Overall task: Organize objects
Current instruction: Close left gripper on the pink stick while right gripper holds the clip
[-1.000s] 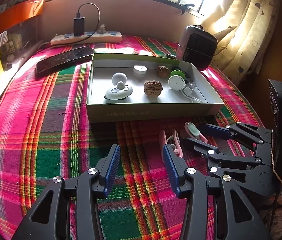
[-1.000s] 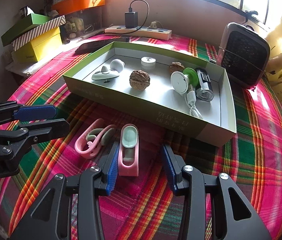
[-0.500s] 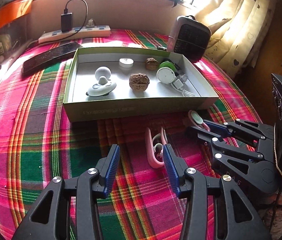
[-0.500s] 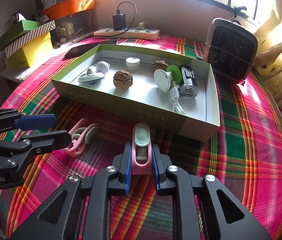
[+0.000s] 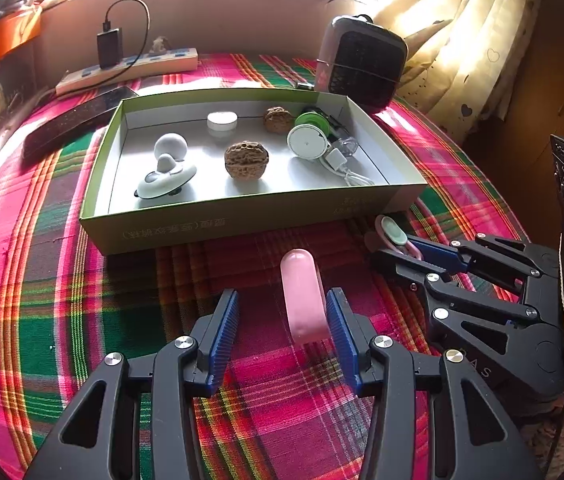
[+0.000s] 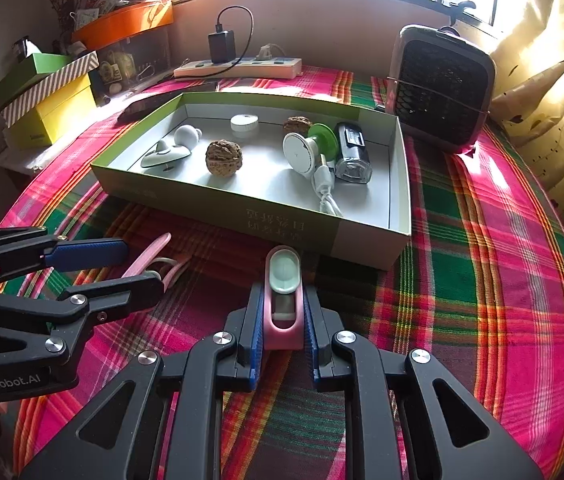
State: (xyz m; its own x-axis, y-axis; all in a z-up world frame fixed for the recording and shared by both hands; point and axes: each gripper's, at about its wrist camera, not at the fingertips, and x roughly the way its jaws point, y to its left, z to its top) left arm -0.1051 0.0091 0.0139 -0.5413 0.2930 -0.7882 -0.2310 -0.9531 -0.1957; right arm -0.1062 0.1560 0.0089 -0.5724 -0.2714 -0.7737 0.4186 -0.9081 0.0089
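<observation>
Both tongs: right (image 6: 282,326) clamping pink clip (image 6: 283,300), left (image 5: 282,334) wide.

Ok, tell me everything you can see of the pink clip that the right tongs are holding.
The pink clip is a small, smooth, plastic-looking piece with a rounded far end and a squarer near end. A pale mint-green oval pad sits on its top toward the far tip, with a slot-like opening behind it. It points away from the camera toward the near wall of the green box, over the plaid cloth. The right tongs are shut on its two long sides, blue pads pressed against it.
</observation>
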